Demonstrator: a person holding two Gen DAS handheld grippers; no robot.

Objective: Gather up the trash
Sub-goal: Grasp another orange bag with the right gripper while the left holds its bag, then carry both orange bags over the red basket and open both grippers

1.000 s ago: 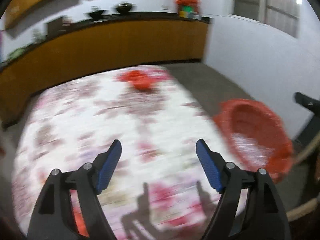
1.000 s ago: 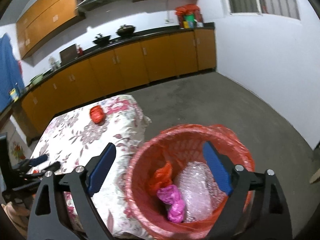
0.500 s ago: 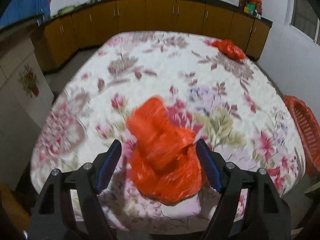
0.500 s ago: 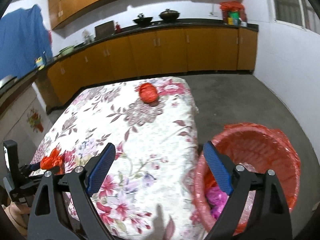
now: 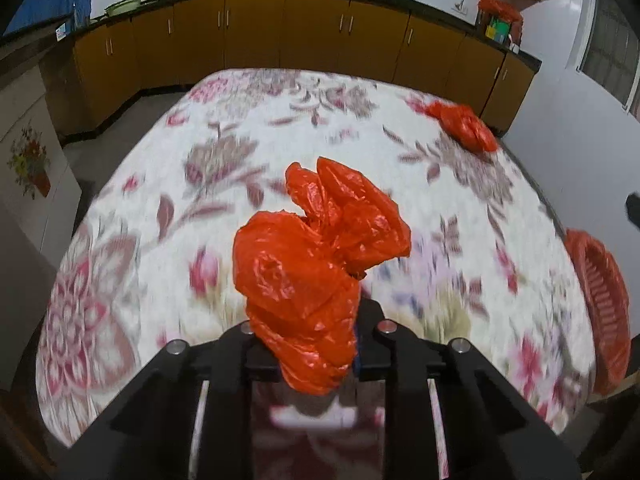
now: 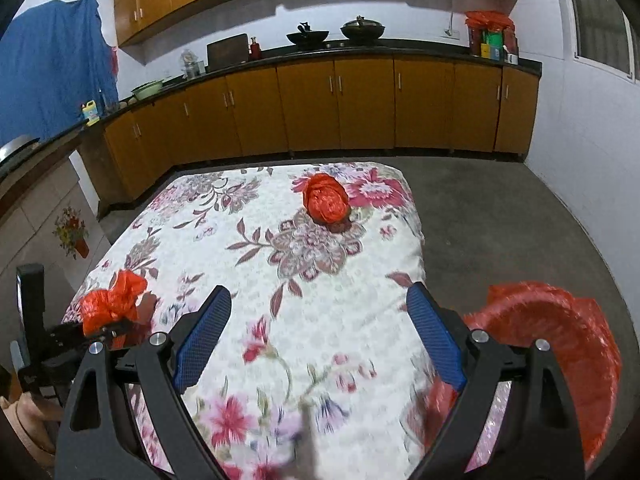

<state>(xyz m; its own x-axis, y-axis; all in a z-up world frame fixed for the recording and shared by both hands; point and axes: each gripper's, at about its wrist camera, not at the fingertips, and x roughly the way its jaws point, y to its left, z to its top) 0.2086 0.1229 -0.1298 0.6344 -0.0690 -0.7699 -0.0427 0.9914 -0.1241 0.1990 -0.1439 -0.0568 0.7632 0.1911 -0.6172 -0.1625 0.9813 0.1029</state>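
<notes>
Trash, 1 crumpled orange bag (image 5: 316, 276), sits pinched in the just-closed left gripper (image 5: 316, 354) for carrying to the lined bin (image 6: 560, 344), while the right gripper (image 6: 320, 344) hangs spread and empty, free for the second bag (image 6: 326, 200).

The crumpled orange bag (image 5: 316, 276) hides the left tongs' (image 5: 316, 344) blue pads.

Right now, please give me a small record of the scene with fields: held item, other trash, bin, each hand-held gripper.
held item: crumpled orange bag
left hand-held gripper: jaws just closed on that bag
right hand-held gripper: open, empty, above the floral tablecloth
other trash: orange bag ball near the table's far edge
bin: red-lined basket, on the floor beside the table
</notes>
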